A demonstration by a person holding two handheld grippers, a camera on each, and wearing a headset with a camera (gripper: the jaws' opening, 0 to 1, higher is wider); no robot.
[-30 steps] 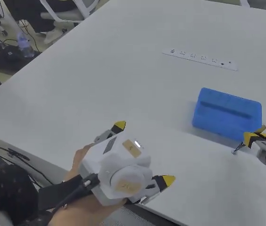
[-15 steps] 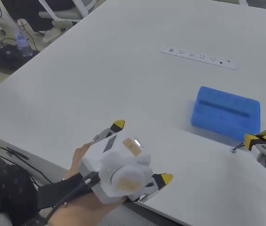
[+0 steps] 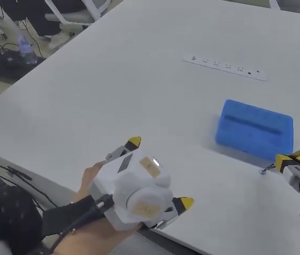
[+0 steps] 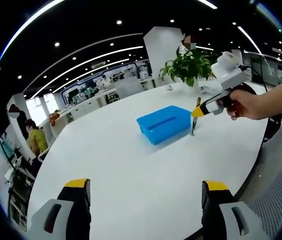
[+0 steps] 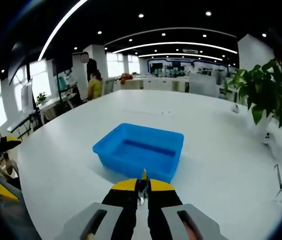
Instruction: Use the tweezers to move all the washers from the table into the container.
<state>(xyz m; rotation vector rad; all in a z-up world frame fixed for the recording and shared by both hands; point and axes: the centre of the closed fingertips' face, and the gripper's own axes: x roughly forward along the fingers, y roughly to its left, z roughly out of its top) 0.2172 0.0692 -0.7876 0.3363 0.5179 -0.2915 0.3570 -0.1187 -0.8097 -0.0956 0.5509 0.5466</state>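
Head view looks down; both gripper views face container [image 5: 126,162].

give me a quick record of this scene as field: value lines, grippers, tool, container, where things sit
surface: white workbench top
container: blue rectangular plastic tray, upright, open top
left gripper: open, holding nothing, over the table's near edge
right gripper: shut on thin metal tweezers
tweezers tip: low at the table, just outside the tray's near wall
washers: too small to make out
other: white power strip beyond the tray
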